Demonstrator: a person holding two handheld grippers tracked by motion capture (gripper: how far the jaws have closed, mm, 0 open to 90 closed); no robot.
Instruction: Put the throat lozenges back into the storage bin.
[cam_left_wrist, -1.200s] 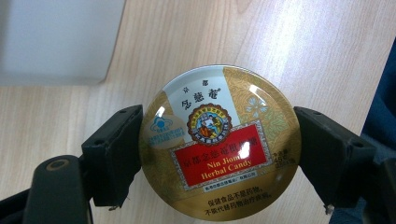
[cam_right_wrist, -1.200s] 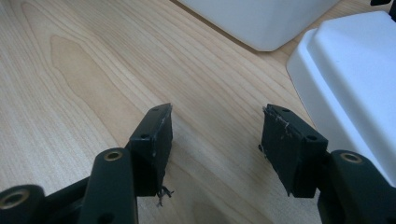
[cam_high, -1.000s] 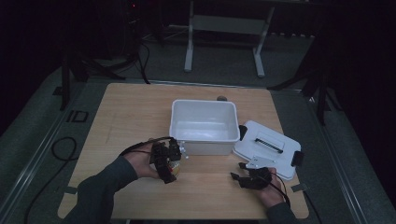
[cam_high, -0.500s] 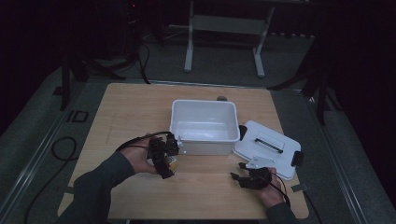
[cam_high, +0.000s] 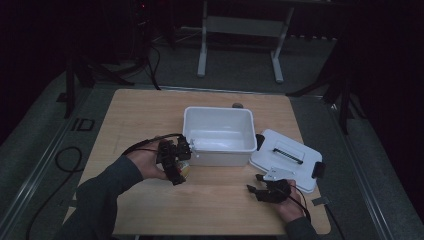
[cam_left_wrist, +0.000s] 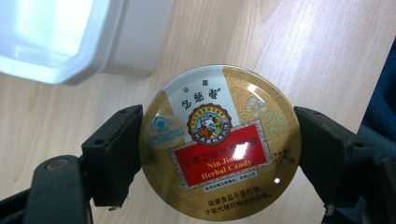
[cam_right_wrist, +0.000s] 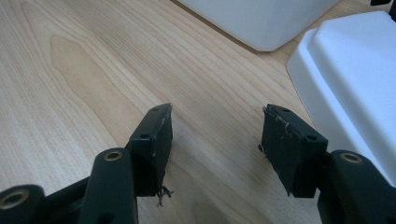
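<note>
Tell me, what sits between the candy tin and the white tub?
Nothing but a short stretch of bare table. The left gripper view shows the tin, held in the left hand-held gripper, just short of the tub.

round candy tin lid, red label reading "nin jiom herbal candy", chinese characters above and below it

Left claw clamped on candy tin, held just beside front left corner of white bin; bin wall blocked travel forward. Bare tabletop open to left and behind. Right claw gaping, nothing between jaws, low over bare wood. White lid lay just beside on right, bin corner ahead; both closed off that side. Wide clear strip of tabletop between the two claws.
</note>
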